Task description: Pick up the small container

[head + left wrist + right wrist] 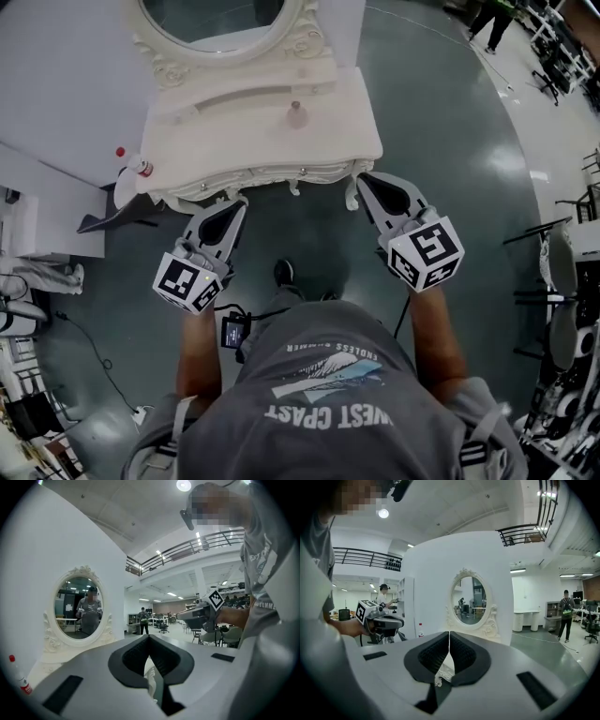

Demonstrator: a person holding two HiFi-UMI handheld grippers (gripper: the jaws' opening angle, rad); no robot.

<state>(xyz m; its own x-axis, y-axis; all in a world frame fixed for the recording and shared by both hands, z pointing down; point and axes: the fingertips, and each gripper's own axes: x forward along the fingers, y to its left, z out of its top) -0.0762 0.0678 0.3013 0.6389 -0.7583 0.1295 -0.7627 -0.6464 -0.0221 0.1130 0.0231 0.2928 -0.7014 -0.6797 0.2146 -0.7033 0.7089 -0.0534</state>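
Observation:
The small container (296,114), a pale pinkish jar with a knob on top, stands on the white vanity table (206,141) below the oval mirror (211,19). My left gripper (241,201) hangs shut and empty just before the table's front edge, left of the jar. At the table's front right corner my right gripper (362,179) is also shut and empty. The jaws meet at a seam in the left gripper view (149,637) and the right gripper view (449,633). Neither gripper view shows the jar.
A clear bottle with a red cap (141,167) lies at the table's left end; it also shows as the bottle (18,677) and the bottle (421,631). The mirror (469,599) rises behind the top. A person (566,613) stands far off on the grey floor (450,141).

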